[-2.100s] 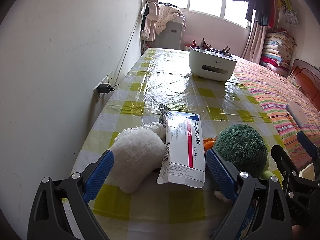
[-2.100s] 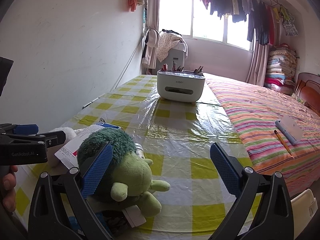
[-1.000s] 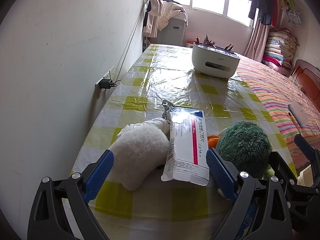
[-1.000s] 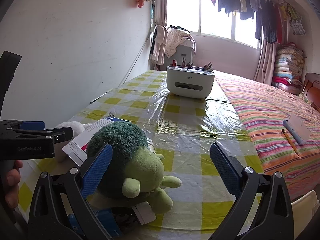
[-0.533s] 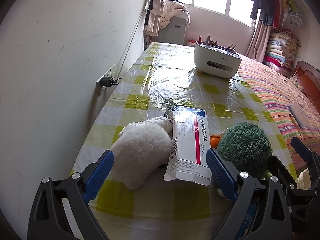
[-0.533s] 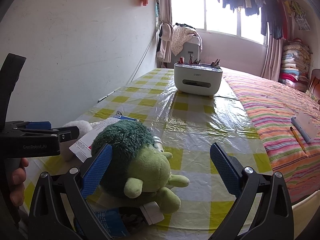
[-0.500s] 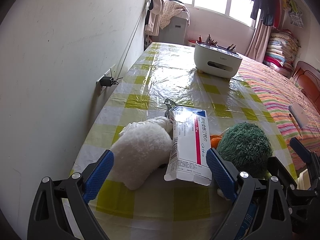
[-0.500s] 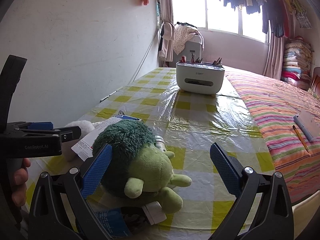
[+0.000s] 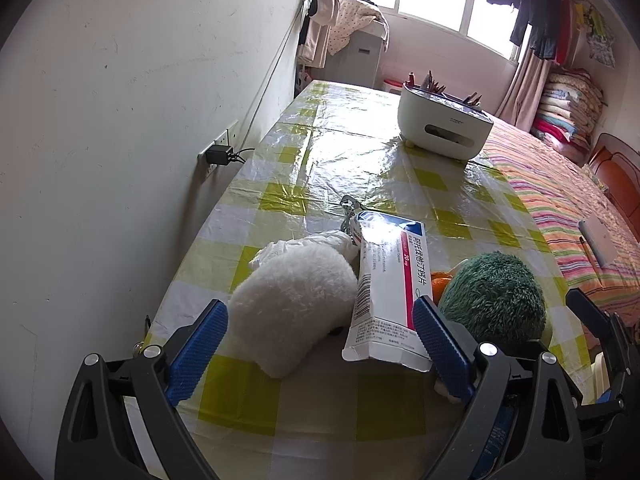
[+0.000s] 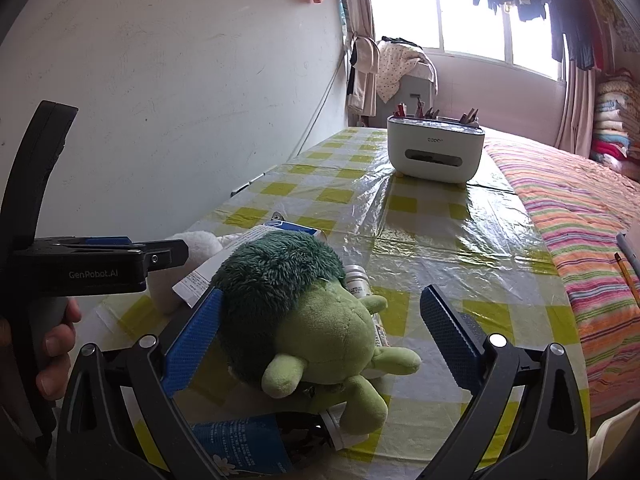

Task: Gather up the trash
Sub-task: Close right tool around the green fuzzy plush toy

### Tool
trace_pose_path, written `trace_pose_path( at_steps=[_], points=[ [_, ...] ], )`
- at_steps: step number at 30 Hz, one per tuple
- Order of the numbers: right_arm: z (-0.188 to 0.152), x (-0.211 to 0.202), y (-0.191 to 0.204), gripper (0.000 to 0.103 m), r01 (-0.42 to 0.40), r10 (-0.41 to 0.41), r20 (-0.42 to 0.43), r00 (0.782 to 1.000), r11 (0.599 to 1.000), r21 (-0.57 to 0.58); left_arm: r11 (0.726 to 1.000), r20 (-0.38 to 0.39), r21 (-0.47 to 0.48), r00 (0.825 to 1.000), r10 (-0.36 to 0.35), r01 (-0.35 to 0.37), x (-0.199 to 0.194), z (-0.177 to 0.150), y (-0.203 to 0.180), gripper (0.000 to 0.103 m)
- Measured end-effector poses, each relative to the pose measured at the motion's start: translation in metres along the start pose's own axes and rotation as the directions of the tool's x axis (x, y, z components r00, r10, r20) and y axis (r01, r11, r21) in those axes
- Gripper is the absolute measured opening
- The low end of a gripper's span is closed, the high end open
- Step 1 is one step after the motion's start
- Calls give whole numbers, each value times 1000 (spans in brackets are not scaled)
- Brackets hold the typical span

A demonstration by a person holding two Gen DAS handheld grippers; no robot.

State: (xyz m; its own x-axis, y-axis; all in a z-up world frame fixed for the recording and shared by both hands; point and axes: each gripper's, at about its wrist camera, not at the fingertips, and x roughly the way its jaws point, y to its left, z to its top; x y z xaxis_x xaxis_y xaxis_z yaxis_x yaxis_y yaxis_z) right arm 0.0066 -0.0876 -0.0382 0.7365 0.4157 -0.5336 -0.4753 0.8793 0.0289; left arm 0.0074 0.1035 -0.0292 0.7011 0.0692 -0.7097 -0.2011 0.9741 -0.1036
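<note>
Both grippers hover low over the near end of the bench [image 9: 360, 160], each with its jaws spread wide and nothing between them. The left gripper [image 9: 320, 344] is the nearer one to the likeliest piece of trash, a flattened white medicine box [image 9: 390, 288] with a red stripe and a blue corner. The box lies just ahead of it, toward its right finger, with its long axis running almost straight away from the gripper, so the jaws already span its narrow width. Its near end is torn open and lifted a little off the cloth, and it leans against a white plush toy [image 9: 292, 304] on its left. To its right, close by, sits a green plush turtle [image 10: 312, 320], which fills the space before the right gripper [image 10: 320, 332].

More possible trash lies under and around the turtle: a blue tube [image 10: 244, 448] at the bottom of the right wrist view and a small white bottle [image 10: 358, 278] behind the turtle's head, though both are partly hidden and I cannot tell whether they are empty. A white tissue box [image 10: 434, 152] with pens stands well apart at the far end, beside a striped bed [image 10: 580, 220].
</note>
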Motion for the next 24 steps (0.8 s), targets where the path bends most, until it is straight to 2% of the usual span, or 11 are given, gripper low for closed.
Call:
trace_pose_path(
  at_steps=[9,18,19,20,22,24],
  points=[
    [0,14,19,97,11,-14,-35,999,996,-85,1000,7,-16,1000,1,-1,-2,1,5,91],
    [-1,21,24,95,4,-10,-56,998,995,-100,1000,11,3,1000,1,-1,-3,-1,3,91],
    [-1,20,25,92,9,-15,-54,998,995,-104,1000,9,4,1000,1,-1,-3,-2,2,91],
    [-1,19,25,83,18,-24,-48,999,994,-110,1000,8,6,1000,1,-2,-3,-2,2,91],
    [-1,16,27,73,29,-34,-37,999,992,-124,1000,9,8,1000,4,-4,-4,-2,2,91],
    [-1,15,27,71,28,-33,-36,999,992,-122,1000,6,9,1000,3,-4,-4,-3,2,91]
  ],
)
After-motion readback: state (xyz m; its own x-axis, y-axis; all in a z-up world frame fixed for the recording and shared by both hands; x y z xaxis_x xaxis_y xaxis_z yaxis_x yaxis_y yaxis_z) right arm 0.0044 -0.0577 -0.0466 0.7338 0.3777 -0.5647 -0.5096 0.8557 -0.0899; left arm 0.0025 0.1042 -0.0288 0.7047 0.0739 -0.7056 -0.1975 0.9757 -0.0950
